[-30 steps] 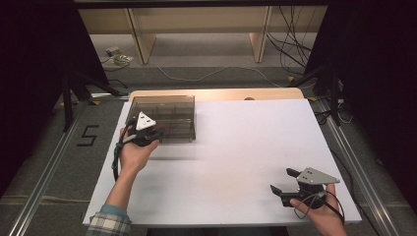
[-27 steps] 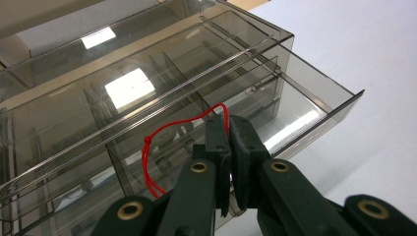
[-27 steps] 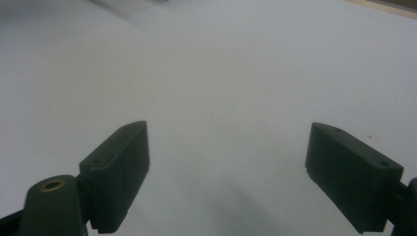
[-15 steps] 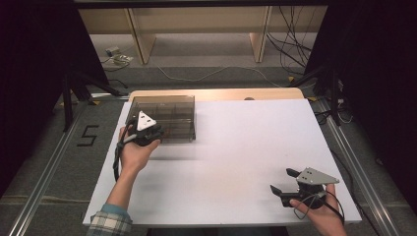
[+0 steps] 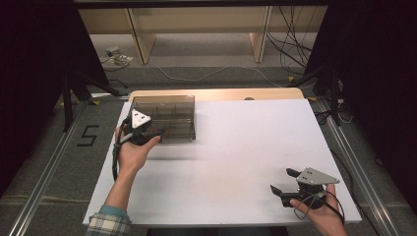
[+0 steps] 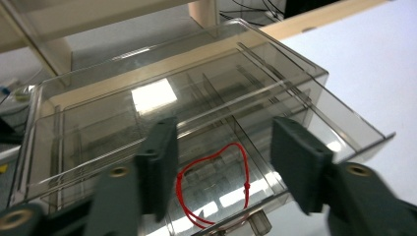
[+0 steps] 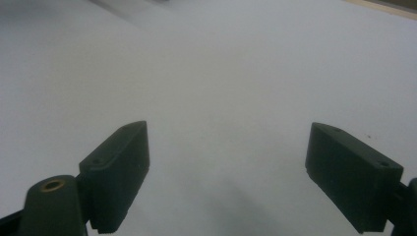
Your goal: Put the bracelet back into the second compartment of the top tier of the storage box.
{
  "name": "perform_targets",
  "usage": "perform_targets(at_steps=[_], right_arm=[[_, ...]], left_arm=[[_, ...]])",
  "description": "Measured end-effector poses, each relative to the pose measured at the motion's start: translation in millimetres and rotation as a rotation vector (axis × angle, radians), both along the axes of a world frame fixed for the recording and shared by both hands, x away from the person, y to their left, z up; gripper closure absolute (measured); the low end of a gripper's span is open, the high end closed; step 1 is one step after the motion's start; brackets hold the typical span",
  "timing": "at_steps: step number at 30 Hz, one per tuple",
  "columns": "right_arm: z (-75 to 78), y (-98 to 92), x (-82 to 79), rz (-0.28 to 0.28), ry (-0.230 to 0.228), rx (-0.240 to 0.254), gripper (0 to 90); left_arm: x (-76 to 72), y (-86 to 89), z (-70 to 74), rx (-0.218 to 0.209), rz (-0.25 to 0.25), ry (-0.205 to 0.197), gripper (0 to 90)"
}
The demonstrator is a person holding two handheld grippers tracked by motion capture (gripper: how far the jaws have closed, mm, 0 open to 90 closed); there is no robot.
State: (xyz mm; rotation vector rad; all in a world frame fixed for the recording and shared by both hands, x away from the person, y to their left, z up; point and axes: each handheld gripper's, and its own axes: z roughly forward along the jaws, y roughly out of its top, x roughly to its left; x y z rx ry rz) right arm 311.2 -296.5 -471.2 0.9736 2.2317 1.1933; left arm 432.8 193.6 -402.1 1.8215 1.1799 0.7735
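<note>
A smoky clear plastic organiser box (image 5: 167, 115) with several compartments sits at the table's far left. In the left gripper view a red string loop (image 6: 216, 179) lies in the near compartment of the box (image 6: 196, 98). My left gripper (image 5: 155, 132) hovers at the box's near left corner, jaws apart, and the left gripper (image 6: 223, 157) holds nothing. My right gripper (image 5: 285, 181) rests near the table's front right edge, open, and in its own view the right gripper (image 7: 226, 167) faces bare white tabletop.
The white table top (image 5: 246, 142) stretches between the two hands. A wooden strip (image 5: 216, 93) runs along the far edge. Cables (image 5: 290, 49) and shelf legs stand on the floor beyond. A metal rail (image 5: 44, 177) runs along the left side.
</note>
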Motion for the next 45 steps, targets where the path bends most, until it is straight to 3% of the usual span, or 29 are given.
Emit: perform_targets(at_steps=[5, 11, 19, 33, 45], right_arm=[[0.1, 0.0, 0.0, 0.001, 0.000, 0.000, 17.6], [0.2, 0.1, -0.4, -0.002, 0.003, 0.001, 17.6], [0.1, 0.1, -0.1, 0.001, -0.001, 0.001, 17.5], [0.1, 0.6, 0.0, -0.002, 0.004, 0.003, 17.5], [-0.1, -0.1, 0.5, 0.004, -0.003, 0.005, 17.5]], left_arm=[[-0.7, 1.1, 2.8, -0.029, 0.029, -0.004, 28.5], [-3.2, -0.9, 4.0, -0.046, 0.014, -0.002, 25.4], [-13.6, -5.1, 10.8, -0.081, -0.046, -0.012, 22.5], [-32.3, -16.4, 17.9, -0.079, -0.144, -0.006, 20.6], [-54.9, -36.1, 7.8, -0.071, -0.251, 0.007, 20.5]])
